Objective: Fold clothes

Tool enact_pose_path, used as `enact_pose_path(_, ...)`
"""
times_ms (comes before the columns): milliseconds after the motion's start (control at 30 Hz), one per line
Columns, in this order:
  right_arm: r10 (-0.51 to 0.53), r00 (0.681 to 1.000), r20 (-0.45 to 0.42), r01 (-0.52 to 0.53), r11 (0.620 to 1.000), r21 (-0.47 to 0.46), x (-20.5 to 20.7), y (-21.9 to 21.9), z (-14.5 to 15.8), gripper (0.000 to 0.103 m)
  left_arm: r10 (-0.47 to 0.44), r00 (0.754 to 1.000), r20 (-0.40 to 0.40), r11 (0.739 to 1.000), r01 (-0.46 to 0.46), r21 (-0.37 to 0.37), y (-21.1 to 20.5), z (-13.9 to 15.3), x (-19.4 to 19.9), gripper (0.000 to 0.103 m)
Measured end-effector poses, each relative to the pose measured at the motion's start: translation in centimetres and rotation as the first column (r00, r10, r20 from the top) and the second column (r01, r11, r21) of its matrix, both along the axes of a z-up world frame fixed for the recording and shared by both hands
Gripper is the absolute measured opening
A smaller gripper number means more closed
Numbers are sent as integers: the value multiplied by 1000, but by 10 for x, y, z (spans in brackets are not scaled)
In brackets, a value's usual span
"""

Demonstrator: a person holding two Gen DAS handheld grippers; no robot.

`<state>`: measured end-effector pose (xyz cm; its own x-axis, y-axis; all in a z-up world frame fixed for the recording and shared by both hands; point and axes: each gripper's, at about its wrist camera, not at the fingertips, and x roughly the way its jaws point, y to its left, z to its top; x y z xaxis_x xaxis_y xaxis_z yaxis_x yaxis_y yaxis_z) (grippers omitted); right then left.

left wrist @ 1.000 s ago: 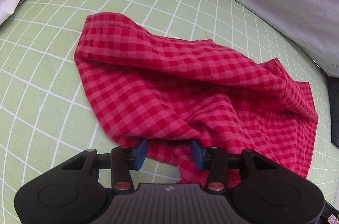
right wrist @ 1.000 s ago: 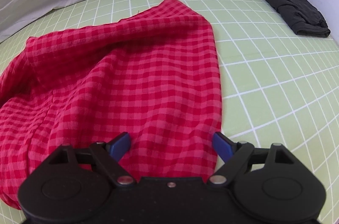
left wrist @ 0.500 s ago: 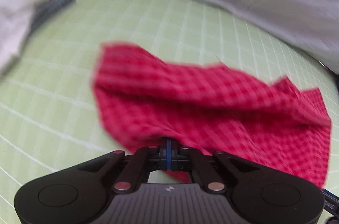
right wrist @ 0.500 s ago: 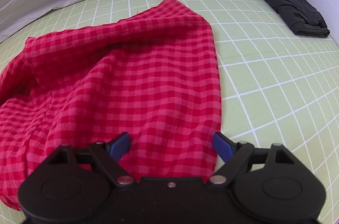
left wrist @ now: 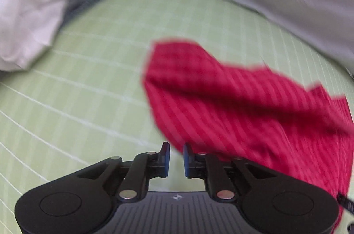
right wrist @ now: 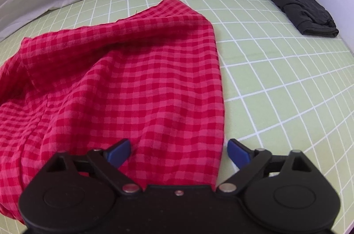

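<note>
Red gingham cloth (right wrist: 124,88), rumpled, loosely bunched

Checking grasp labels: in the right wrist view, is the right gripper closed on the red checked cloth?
No: the right gripper stands wide open, with the red checked cloth lying loose between its blue fingers.

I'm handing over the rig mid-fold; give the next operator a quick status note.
Left gripper: slightly open, holding nothing, beside the near-left edge of the red checked cloth; that view is blurred.
Right gripper: wide open, straddling the cloth's near-right edge, not clamped.
Cloth lies rumpled on the green grid sheet.
Done: no neat fold visible.
Left: grip the near edge and fold.
</note>
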<state>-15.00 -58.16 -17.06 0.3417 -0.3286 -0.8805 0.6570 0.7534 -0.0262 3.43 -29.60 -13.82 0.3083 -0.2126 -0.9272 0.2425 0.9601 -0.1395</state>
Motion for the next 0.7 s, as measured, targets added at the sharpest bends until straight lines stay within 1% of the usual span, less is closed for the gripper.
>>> enact_pose_path(67,7,1000,-5,-7,1000,-5,0,1,0,99,-12,1000,-22,1000,12,-27,-10,-5,-8,19)
enact_pose_path(133,13,1000,-3,-13,1000,2,0,2,0,99,-18,999,-35,999,17,-50,-17,-9,-12,25)
enact_pose_path(233,18,1000,-6,-18,1000,7,0,3,0,99,-28,999,-37,999,27,-26,-26,-12,-15,29)
enact_pose_path(267,18,1000,-9,-18,1000,6,0,3,0,99,-27,999,-34,999,26,-19,-28,-12,-16,31)
enact_pose_path(300,18,1000,-11,-17,1000,8,0,3,0,99,-24,999,-37,1000,23,-19,-29,-13,-16,37)
enact_pose_path(333,16,1000,-10,-15,1000,12,0,2,-1,99,-19,999,-37,1000,18,-21,-29,-13,-16,39)
enact_pose_path(400,11,1000,-8,-11,1000,20,0,1,-1,99,-9,999,-33,1000,9,-25,-30,-13,-15,40)
enact_pose_path(467,3,1000,-3,-3,1000,29,0,1,-2,99,-2,1000,-24,1000,1,-21,-32,-13,-16,37)
enact_pose_path(500,1,1000,-1,-1,999,32,1,1,-2,99,0,1000,-14,1000,0,-11,-33,-14,-16,29)
enact_pose_path(533,0,1000,-1,0,999,32,1,2,-3,99,2,1000,-8,1000,-2,0,-33,-14,-14,4)
enact_pose_path(567,1,1000,-1,-1,1000,31,1,3,-3,99,3,1000,-3,1000,-3,12,-33,-15,-12,0)
enact_pose_path(667,12,1000,0,-12,1000,26,1,5,-2,97,1,1000,11,1000,-1,12,-29,-13,-10,0)
enact_pose_path(700,13,1000,3,-13,1000,27,1,5,-2,95,4,999,34,1000,-5,26,-24,-9,-10,0)
